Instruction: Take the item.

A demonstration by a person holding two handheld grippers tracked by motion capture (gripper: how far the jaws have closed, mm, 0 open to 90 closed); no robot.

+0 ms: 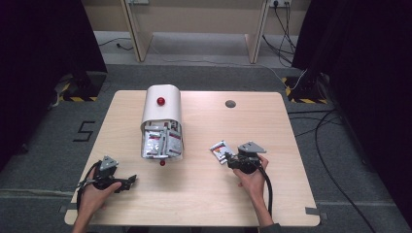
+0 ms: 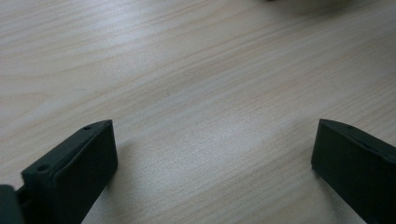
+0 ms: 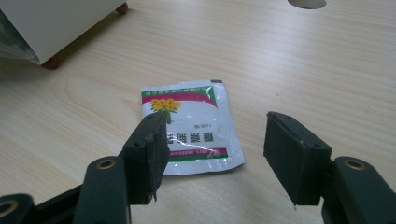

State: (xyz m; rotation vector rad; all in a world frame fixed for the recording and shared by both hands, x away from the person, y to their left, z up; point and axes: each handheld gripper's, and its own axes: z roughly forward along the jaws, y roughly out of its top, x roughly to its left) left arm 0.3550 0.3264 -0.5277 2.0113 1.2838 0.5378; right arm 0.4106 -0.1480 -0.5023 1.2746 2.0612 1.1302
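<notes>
Lying flat, sachet (image 3: pixel 191 126) printed with yellow flowers, right gripper (image 3: pixel 215 154) spread above

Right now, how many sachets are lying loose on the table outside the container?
1: the sachet lies flat between the right gripper's open jaws. More fill the white container.

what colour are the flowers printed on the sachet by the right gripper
Yellow, on the white sachet; the right gripper view shows them best.

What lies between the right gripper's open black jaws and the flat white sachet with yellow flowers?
Nothing: in the right gripper view, the right gripper stands over the sachet, which lies on the bare wooden table.
</notes>
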